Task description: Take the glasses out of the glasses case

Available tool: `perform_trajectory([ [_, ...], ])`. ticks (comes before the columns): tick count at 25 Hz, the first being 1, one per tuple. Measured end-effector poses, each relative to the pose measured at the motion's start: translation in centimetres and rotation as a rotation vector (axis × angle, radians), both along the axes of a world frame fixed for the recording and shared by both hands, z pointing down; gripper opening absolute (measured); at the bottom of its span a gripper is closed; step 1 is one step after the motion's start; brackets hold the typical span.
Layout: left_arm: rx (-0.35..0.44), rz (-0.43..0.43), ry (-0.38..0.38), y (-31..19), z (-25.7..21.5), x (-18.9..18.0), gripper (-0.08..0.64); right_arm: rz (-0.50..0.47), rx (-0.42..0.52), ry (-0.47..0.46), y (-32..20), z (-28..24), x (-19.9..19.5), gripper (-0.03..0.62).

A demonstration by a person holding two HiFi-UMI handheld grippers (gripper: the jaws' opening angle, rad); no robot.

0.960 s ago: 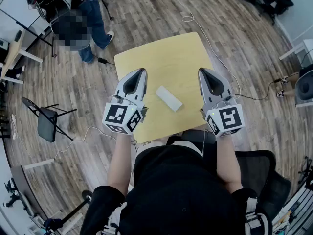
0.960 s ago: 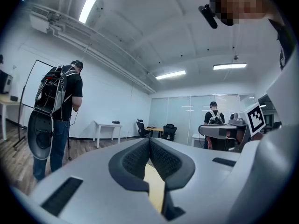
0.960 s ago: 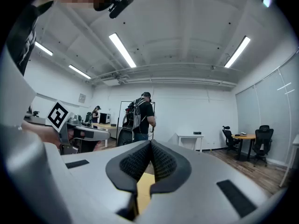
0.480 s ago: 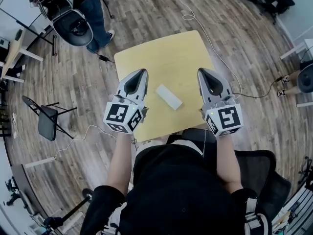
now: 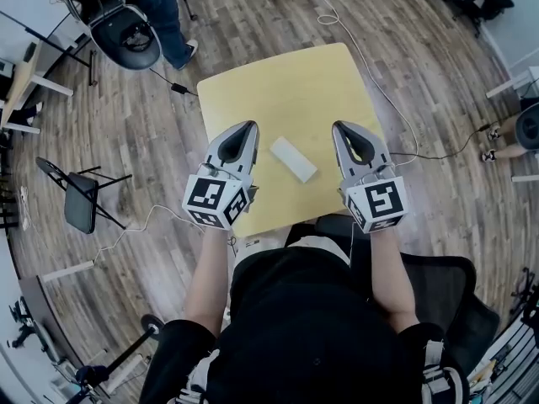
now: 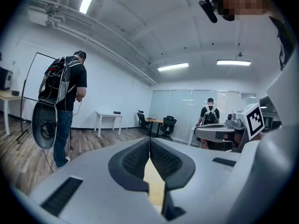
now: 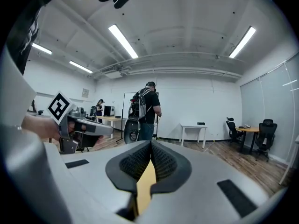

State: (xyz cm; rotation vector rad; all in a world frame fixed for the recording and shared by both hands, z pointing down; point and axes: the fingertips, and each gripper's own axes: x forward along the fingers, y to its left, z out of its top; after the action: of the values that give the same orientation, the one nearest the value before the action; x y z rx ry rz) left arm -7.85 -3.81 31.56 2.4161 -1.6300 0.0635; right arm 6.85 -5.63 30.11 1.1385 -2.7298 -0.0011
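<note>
Head view has you looking down over a small yellow table (image 5: pixel 286 74) on a wooden floor (image 5: pixel 438 82). Your left hand-held gripper (image 5: pixel 250 125) and right hand-held gripper (image 5: pixel 337 127) are held out side by side above its near half. The white glasses case (image 5: pixel 293 159) lies flat on the table between them. It is turned at a slant, looks closed, and touches neither gripper.

In the left gripper view, the jaws of your left hand-held gripper (image 6: pixel 149 143) are pressed together at the tips with nothing between them. Only a sliver of the yellow table shows through the gap lower down. The right gripper view shows the same for your right hand-held gripper (image 7: pixel 151 146): tips meeting, nothing pinched. Both point nearly level, just a little downward, so neither view shows the case.

Beyond the far left corner of the table a person (image 5: pixel 168 11) stands on the floor. A black folding chair (image 5: pixel 80 209) sits well off to your left. A pale cable (image 5: pixel 370 82) trails across the floor past the table's right side.
</note>
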Motion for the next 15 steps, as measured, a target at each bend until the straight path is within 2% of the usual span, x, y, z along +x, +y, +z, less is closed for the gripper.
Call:
perform_trajectory([
  [10,-0.104,0.018,-0.016,0.3,4.9,-1.0,0.025,-0.035,-0.133,0.092,0.2,7.1,-2.7,0.084],
  [15,-0.15,0.013,-0.011,0.5,7.4,-1.5,0.025,-0.056,-0.2,0.131,0.8,10.8,-3.7,0.144],
])
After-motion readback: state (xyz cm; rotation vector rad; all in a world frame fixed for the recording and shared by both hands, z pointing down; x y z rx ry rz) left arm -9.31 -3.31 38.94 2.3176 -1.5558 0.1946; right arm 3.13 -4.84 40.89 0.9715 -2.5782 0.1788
